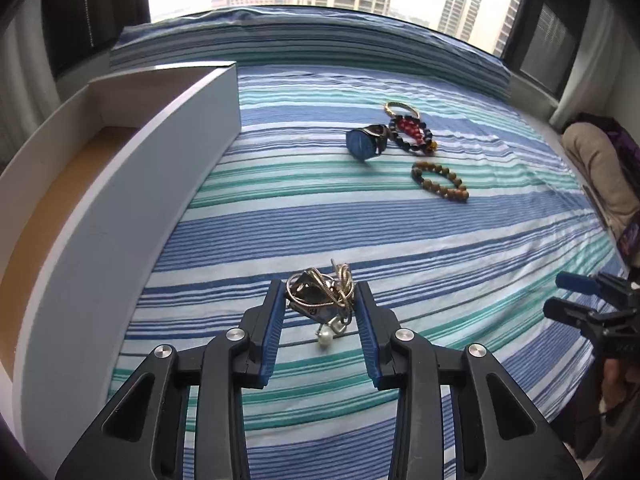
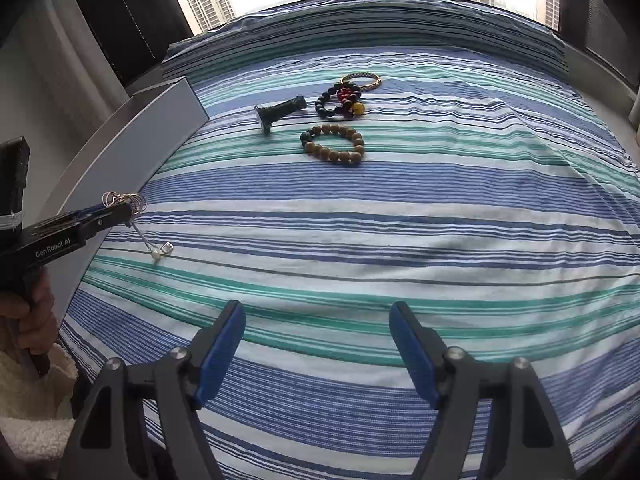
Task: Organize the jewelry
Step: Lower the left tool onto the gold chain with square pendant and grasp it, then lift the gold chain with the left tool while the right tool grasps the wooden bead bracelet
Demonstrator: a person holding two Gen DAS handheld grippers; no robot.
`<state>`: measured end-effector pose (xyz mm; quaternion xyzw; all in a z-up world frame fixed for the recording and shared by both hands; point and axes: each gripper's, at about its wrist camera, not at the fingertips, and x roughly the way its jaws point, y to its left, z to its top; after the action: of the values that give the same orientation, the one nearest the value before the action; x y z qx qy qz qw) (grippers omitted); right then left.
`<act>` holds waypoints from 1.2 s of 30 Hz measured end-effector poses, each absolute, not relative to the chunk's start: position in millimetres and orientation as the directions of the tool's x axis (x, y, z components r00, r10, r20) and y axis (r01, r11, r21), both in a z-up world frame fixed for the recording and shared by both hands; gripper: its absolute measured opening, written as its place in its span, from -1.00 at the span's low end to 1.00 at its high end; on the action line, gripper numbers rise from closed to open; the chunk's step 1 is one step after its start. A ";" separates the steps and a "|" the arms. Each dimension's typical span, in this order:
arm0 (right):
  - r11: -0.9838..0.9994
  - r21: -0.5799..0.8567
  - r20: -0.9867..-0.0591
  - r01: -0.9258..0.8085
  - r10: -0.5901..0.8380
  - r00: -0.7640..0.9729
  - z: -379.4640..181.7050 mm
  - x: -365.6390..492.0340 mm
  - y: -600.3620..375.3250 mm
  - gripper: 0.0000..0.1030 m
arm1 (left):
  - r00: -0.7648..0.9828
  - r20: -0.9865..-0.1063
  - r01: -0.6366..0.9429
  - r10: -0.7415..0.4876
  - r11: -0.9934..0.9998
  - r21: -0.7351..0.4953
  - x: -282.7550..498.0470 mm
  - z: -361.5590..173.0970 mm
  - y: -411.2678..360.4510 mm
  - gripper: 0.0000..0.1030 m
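My left gripper (image 1: pixel 320 300) is shut on a tangled gold and silver necklace (image 1: pixel 320 294) and holds it just above the striped bed cover, beside the white box (image 1: pixel 132 184). A pearl pendant (image 1: pixel 325 336) hangs from it. The right wrist view shows the same gripper (image 2: pixel 120 210) with the chain loops (image 2: pixel 126 200) and the pearl (image 2: pixel 156 255) dangling. My right gripper (image 2: pixel 318 328) is open and empty over the near part of the bed. A blue-faced watch (image 1: pixel 366 142), a red and black bead bracelet (image 1: pixel 412 134), a gold bangle (image 1: pixel 402 110) and a brown bead bracelet (image 1: pixel 440 180) lie farther off.
The open white box with a tan floor (image 1: pixel 48 208) stands along the bed's left side. The striped cover (image 2: pixel 400 220) spans the bed. A window with towers is behind the bed. A beige cushion (image 1: pixel 596 176) sits at the right.
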<state>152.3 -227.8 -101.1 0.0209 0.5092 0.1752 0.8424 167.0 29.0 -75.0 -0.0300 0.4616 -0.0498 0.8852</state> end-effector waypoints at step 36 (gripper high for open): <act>0.920 0.127 -0.860 -0.371 0.289 0.420 -133.2 314.7 -141.3 -0.72 | 0.489 -0.862 0.148 -0.136 0.986 -0.072 122.7 -121.1 52.6 0.44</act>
<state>314.7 -141.3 -133.2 -0.0413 0.5014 0.1960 0.8417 122.7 52.6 -121.1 0.0059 0.4990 -0.0821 0.8627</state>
